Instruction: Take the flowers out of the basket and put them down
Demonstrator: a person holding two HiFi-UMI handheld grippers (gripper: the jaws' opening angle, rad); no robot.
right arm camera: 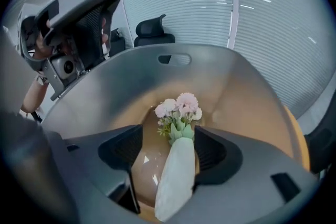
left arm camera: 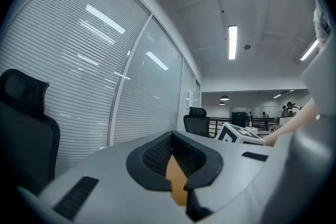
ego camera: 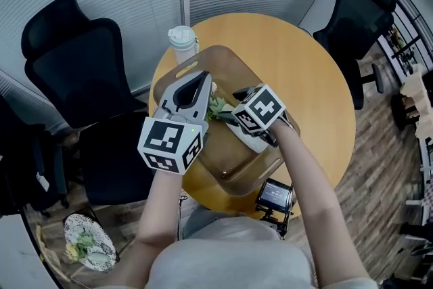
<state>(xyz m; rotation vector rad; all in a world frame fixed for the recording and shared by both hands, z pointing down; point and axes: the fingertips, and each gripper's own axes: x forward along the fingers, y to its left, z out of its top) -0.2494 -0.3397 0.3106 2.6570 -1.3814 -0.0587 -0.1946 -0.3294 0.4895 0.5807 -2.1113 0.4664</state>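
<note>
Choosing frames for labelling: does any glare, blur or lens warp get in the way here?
Head view: sharp, evenly lit, mild bowing at the edges. Left gripper view: strong fisheye curves the blinds; ceiling lights flare white. Right gripper view: flowers clear, small glints on the basket floor, dark corners.

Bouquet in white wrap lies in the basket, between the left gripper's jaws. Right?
Wrong gripper. The bouquet in white wrap lies in the basket, between the right gripper's jaws, which stand apart around it. The right gripper view shows this. The left gripper has nothing between its jaws.
</note>
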